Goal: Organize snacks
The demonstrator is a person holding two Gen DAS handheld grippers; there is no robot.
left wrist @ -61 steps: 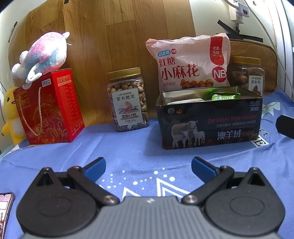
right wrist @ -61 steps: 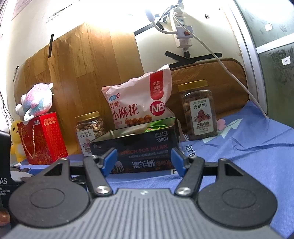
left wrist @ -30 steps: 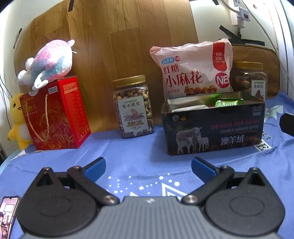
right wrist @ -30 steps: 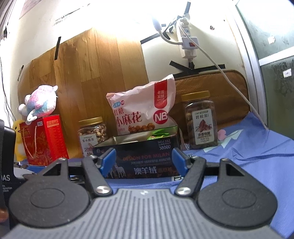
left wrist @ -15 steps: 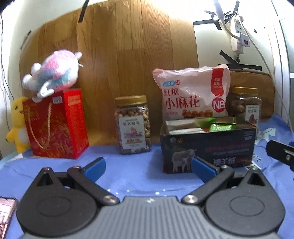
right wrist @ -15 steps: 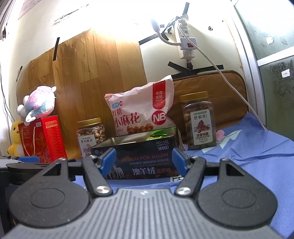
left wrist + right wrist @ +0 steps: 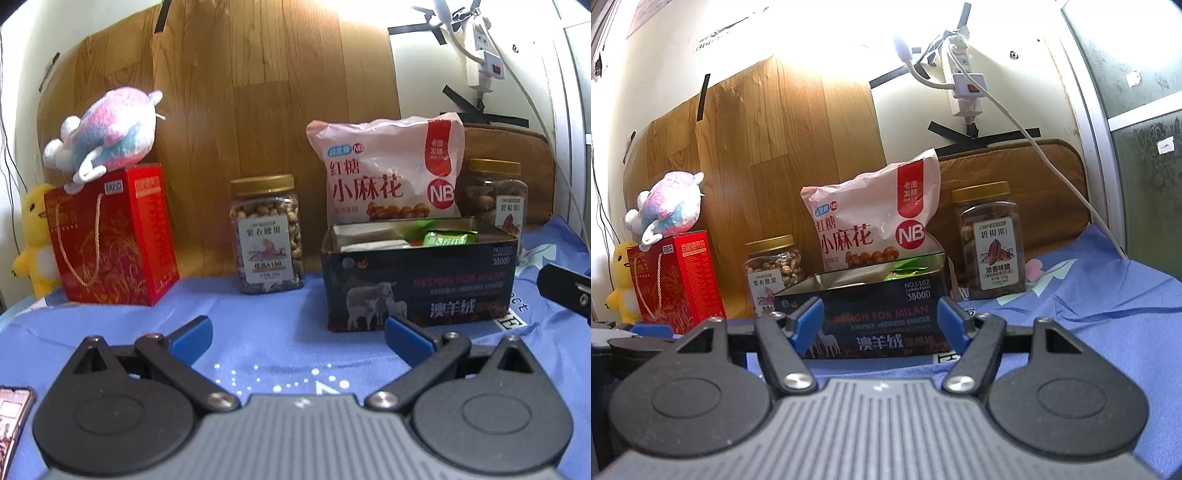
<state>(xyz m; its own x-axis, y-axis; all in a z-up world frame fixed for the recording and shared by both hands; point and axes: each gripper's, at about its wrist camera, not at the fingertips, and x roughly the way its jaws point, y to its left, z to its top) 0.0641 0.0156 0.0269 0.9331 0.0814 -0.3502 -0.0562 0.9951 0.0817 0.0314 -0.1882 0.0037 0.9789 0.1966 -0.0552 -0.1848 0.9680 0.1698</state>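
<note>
While both grippers gape empty, tin (image 7: 417,291) hides pink bag's (image 7: 384,170) base, phone (image 7: 11,417) cut off.

On the blue cloth (image 7: 258,321) stood two nut jars, one at centre (image 7: 266,234) and one far right (image 7: 990,240); one pink snack bag (image 7: 388,170); one open tin (image 7: 417,280) holding at least one green packet (image 7: 448,238); one red gift box (image 7: 110,236) at left; and two soft toys, one pink (image 7: 107,129) and one yellow (image 7: 31,236).
</note>
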